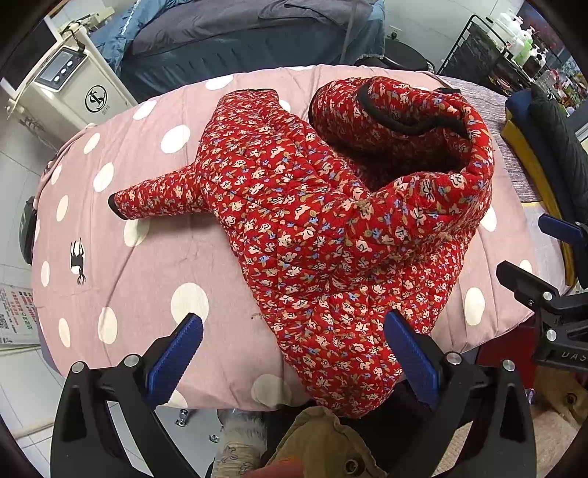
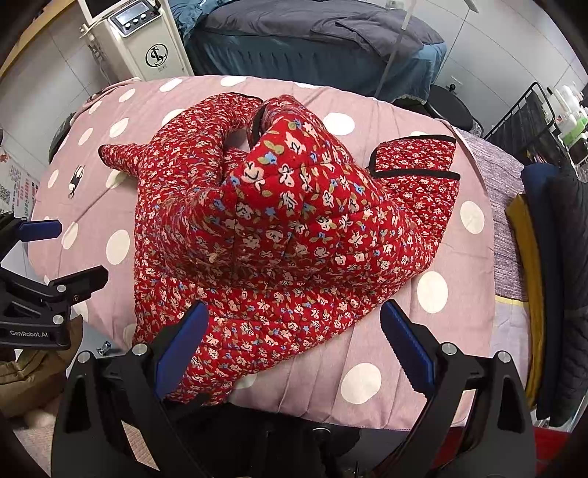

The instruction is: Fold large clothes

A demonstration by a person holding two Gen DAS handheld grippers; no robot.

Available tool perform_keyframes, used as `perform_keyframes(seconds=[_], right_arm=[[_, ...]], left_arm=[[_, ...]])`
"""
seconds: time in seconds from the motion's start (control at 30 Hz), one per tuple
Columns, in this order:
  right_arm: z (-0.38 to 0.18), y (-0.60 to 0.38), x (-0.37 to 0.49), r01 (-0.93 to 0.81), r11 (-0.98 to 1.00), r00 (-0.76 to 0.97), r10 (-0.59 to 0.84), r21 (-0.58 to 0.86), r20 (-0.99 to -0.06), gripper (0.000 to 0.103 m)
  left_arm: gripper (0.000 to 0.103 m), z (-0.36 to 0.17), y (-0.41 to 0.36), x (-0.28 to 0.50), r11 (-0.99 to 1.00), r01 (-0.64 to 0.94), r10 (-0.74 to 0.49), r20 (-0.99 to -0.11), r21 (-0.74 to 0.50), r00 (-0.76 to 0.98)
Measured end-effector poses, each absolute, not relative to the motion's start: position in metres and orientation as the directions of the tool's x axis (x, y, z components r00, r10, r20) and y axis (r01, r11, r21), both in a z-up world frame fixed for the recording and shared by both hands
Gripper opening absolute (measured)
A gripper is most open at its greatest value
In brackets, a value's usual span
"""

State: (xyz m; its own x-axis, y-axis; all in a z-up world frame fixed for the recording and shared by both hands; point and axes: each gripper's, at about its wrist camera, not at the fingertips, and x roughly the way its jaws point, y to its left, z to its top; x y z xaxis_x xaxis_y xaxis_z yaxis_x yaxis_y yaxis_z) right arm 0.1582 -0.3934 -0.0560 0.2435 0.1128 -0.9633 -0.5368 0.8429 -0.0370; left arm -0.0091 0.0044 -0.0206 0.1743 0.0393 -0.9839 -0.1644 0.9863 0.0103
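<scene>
A red quilted jacket with a small flower print (image 1: 312, 220) lies crumpled on a pink polka-dot table cover (image 1: 154, 264). One sleeve sticks out to the left (image 1: 154, 198); its black-trimmed opening bulges up at the far right. The near hem hangs over the front edge. My left gripper (image 1: 294, 364) is open and empty, just short of that hem. In the right wrist view the jacket (image 2: 286, 228) is bunched high in the middle, with black-edged panels at the right (image 2: 415, 161). My right gripper (image 2: 294, 353) is open and empty, over the jacket's near edge on the cover (image 2: 404, 382).
A white machine (image 1: 70, 88) stands far left. A dark blue bed (image 1: 250, 33) lies behind the table. A black wire rack with bottles (image 1: 488, 47) stands far right. Dark and yellow cloths (image 2: 544, 257) hang at the right. Tan clothing (image 1: 323, 441) lies below the front edge.
</scene>
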Motion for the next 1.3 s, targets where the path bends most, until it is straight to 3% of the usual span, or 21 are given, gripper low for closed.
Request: perform_keyframes(seconds=[1.3], right_arm=[[-0.0578,-0.3952,0.1558,-0.532,0.845,0.257,0.099,-0.055,-0.961,0.093]], left_arm=[[0.097,-0.0227,0.0082,-0.0097,0.985,-0.168,0.049,-0.985,0.021,0.164]])
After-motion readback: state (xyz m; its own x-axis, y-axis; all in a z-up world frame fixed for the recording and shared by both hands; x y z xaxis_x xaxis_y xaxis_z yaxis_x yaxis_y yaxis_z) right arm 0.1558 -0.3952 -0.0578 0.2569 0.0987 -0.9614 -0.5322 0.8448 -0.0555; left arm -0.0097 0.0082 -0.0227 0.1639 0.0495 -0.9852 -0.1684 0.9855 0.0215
